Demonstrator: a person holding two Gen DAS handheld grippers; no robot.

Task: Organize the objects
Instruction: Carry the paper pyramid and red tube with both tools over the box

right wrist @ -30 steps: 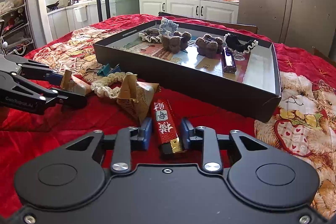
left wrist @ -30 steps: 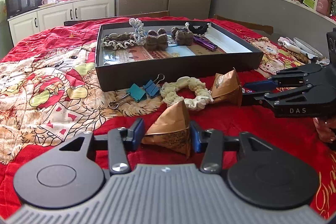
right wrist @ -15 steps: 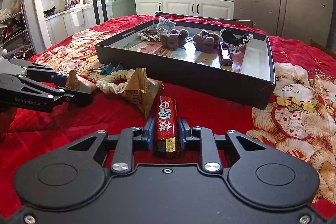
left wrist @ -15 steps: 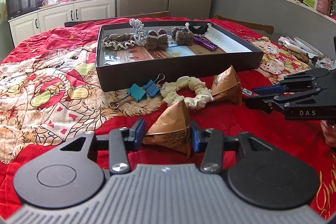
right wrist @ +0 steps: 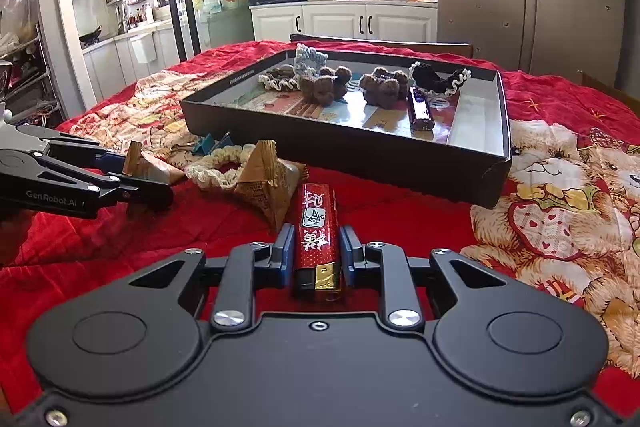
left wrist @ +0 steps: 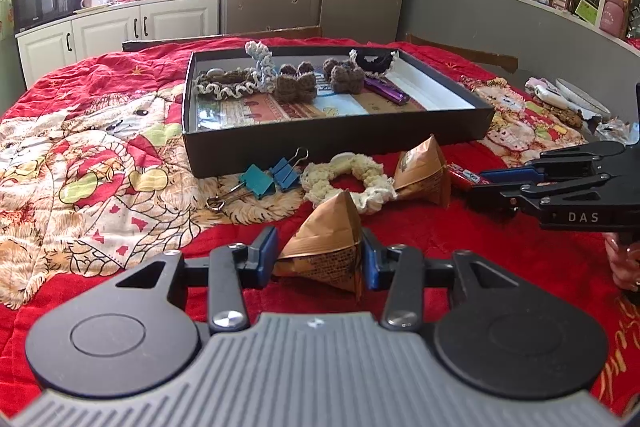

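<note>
My left gripper (left wrist: 318,259) is shut on a brown pyramid-shaped paper packet (left wrist: 326,243) just above the red cloth. My right gripper (right wrist: 314,253) is shut on a red lighter (right wrist: 318,227) with white characters and a gold end, low over the cloth. A second brown packet (left wrist: 424,173) lies beside a cream crochet scrunchie (left wrist: 346,179). The black tray (left wrist: 332,143) behind holds brown, black and grey crochet pieces and a purple lighter (left wrist: 386,91). The right gripper also shows at the right of the left wrist view (left wrist: 480,185).
Two blue binder clips (left wrist: 270,177) lie in front of the tray's near wall. The table wears a red cloth with bear prints (right wrist: 560,211). Small clutter lies at the far right edge (left wrist: 560,103). Kitchen cabinets and a fridge stand behind.
The right gripper has closed on the red lighter and turned it straight between the fingers, drawing back slightly. The left gripper keeps holding its packet, nearly still.
</note>
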